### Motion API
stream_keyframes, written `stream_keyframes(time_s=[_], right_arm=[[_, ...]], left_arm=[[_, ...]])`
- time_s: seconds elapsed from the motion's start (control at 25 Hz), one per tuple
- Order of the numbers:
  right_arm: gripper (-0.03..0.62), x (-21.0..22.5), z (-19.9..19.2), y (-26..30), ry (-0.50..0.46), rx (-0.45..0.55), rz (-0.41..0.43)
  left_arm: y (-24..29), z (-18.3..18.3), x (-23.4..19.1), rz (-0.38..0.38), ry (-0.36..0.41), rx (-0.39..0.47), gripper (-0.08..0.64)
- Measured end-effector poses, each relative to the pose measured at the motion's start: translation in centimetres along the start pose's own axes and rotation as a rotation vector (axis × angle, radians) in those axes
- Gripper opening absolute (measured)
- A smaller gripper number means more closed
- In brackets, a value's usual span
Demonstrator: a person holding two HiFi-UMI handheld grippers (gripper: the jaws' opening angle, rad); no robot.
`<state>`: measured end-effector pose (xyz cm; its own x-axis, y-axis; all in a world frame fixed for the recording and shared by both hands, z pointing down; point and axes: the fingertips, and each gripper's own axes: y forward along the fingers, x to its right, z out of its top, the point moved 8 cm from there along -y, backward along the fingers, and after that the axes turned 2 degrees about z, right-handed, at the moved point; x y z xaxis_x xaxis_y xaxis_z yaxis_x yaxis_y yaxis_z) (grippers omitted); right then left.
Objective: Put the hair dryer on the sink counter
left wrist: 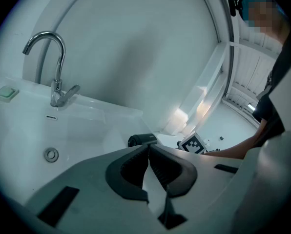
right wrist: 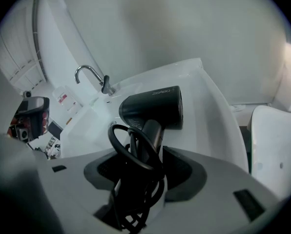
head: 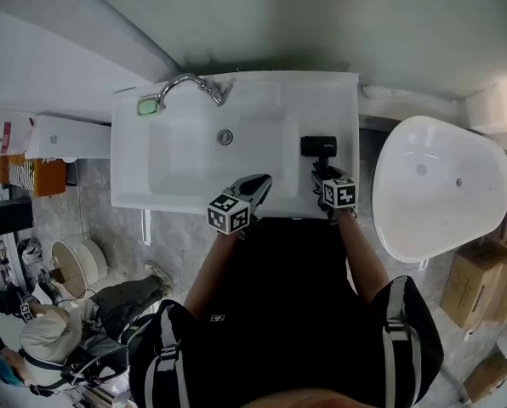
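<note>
The black hair dryer [head: 318, 145] sits over the right side of the white sink counter [head: 345, 100], its handle pointing back toward me. In the right gripper view its barrel [right wrist: 153, 108] is just ahead of the jaws. My right gripper [head: 323, 175] is shut on the handle and the looped cord [right wrist: 131, 150]. Whether the barrel rests on the counter [right wrist: 211, 106] I cannot tell. My left gripper [head: 260, 181] hovers at the basin's front edge, shut and empty, its tips meeting [left wrist: 149, 147]. The dryer [left wrist: 142, 140] shows beyond them.
A chrome faucet [head: 190, 83] and a green soap [head: 147, 105] are at the back of the basin, with the drain [head: 225, 137] in the middle. A white tub [head: 441, 185] stands to the right, with cardboard boxes [head: 470, 287] beside it. A person crouches at the lower left [head: 58, 330].
</note>
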<state>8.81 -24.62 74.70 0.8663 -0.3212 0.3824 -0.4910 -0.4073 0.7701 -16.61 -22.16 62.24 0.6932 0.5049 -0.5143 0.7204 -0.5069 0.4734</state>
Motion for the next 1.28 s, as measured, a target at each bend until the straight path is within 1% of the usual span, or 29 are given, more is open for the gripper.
stream_keyframes(time_s=[0.2, 0.44, 0.64, 0.88, 1.12, 1.2, 1.28], right_arm=[[0.288, -0.2, -0.2, 0.2, -0.018, -0.011, -0.044], [0.299, -0.2, 0.0, 0.4, -0.03, -0.033, -0.063], [0.321, -0.1, -0.2, 0.2, -0.016, -0.036, -0.079], [0.336, -0.7, -0.5, -0.7, -0.036, -0.02, -0.086], [0.336, -1.0, -0.7, -2.5, -0.067, 0.036, -0.136], [0.336, -1.3, -1.0, -3.5, -0.068, 0.059, -0.122], [0.336, -1.6, -1.0, -4.3, -0.089, 0.084, -0.111]], left_arm=[[-0.5, -0.2, -0.3, -0.002, -0.01, 0.005, 0.021], [-1.1, -0.6, -0.8, -0.012, -0.023, 0.015, 0.021], [-1.6, -0.9, -1.1, -0.023, -0.022, 0.021, 0.021], [-2.2, -1.0, -1.4, -0.042, -0.02, 0.03, 0.021], [-2.0, -1.1, -1.7, -0.08, -0.005, 0.017, 0.021], [-1.9, -1.2, -1.5, -0.092, 0.007, 0.011, 0.021], [-1.7, -1.0, -1.4, -0.094, 0.021, 0.011, 0.021]])
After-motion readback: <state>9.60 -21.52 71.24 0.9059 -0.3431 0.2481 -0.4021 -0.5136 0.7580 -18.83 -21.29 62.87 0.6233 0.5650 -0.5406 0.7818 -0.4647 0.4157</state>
